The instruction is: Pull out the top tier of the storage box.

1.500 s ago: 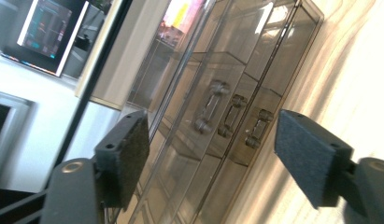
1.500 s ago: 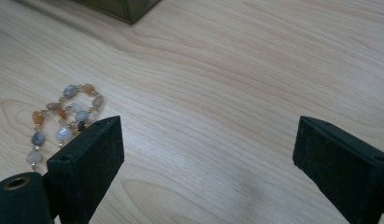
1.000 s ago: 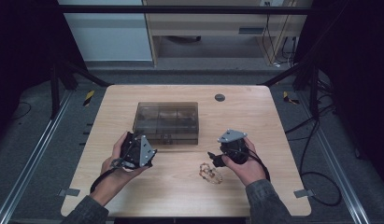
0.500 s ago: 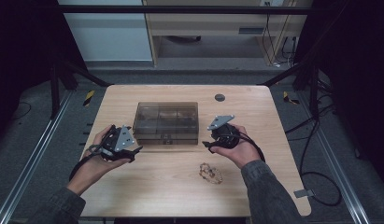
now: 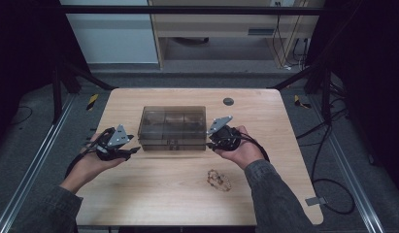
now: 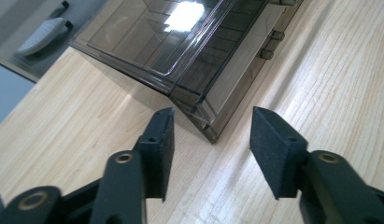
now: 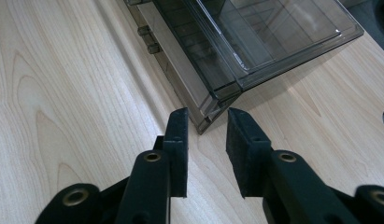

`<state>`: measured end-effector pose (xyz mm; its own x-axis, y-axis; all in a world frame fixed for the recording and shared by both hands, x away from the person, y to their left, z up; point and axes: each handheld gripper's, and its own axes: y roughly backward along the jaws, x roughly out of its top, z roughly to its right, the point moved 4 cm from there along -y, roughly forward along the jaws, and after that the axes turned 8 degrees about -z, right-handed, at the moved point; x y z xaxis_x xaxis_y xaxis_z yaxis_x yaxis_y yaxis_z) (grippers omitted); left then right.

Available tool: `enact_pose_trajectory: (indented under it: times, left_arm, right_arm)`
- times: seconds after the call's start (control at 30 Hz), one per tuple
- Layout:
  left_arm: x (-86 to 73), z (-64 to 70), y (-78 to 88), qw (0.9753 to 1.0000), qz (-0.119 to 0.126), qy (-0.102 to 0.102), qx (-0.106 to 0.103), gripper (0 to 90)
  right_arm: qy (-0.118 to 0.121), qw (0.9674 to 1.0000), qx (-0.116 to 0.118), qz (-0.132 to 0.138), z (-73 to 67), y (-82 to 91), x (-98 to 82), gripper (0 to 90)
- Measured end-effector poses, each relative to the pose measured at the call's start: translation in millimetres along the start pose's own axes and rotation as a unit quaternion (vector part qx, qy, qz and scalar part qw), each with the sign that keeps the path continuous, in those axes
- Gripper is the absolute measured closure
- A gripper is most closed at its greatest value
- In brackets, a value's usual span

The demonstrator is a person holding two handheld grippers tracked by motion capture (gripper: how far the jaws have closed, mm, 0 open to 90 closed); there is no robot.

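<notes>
Box position: smoked clear box (image 5: 173, 127) is seated at mid-surface (image 5: 153, 194), lid down, between both grippers.
Left gripper (image 6: 212, 140): fingers (image 6: 161, 140) have just been closing; a moderate gap is kept, aimed at the box's near left corner, nothing gripped.
Right gripper (image 7: 206, 135): fingers (image 7: 241, 140) have just been closing; a narrow gap is kept, just short of the near right corner, nothing gripped.
Bracelet (image 5: 218, 179): laid on the surface, apart.

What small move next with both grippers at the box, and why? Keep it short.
Probably ease both grippers inward until the jaws straddle the box's near corners. The left gripper and right gripper each line up on a corner, their jaws have just been closing, and they stand just short with nothing between them, so neither grips yet.
</notes>
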<state>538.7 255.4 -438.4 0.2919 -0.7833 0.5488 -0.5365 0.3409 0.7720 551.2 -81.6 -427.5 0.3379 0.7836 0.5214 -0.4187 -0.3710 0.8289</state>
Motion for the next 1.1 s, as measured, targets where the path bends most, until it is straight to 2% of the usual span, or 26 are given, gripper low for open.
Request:
enact_pose_trajectory:
  times: [0.03, 0.17, 0.33, 0.5, 0.63, 0.73, 1.1]
  left_arm:
    - [0.6, 0.0, -0.9, 1.0, 0.0, 0.0, -0.004, 56.1]
    - [1.5, -1.2, -5.3, 1.0, -0.008, -0.003, 0.003, 57.5]
    - [2.0, -1.8, -8.5, 1.0, -0.004, -0.001, -0.005, 59.9]
    - [2.0, -2.4, -10.7, 0.9998, -0.01, -0.001, -0.015, 63.1]
    - [2.9, -3.4, -12.7, 0.9998, -0.014, -0.001, -0.016, 65.0]
    - [4.1, -5.0, -13.3, 0.9998, -0.01, 0.006, -0.019, 67.0]
    - [4.1, -7.4, -13.9, 0.9996, -0.014, 0.006, -0.026, 71.7]
  right_arm:
    - [0.003, 1.0, 0.001, 0.0, 0.5, 0.0, 0.8, 71.9]
    - [0.009, 1.0, 0.002, -0.005, 0.7, 0.6, 1.1, 72.4]
    - [0.019, 0.9997, -0.003, -0.013, 2.1, 1.4, 0.1, 73.3]
    - [0.02, 0.9997, -0.004, -0.014, 2.5, -1.2, -0.3, 73.3]
    - [0.021, 0.9997, -0.001, -0.014, 2.0, -4.5, 1.1, 72.9]
    - [0.023, 0.9996, -0.003, -0.015, 2.2, -6.1, 1.8, 73.3]
    - [0.027, 0.9994, -0.001, -0.02, 3.9, -13.2, 5.3, 76.6]
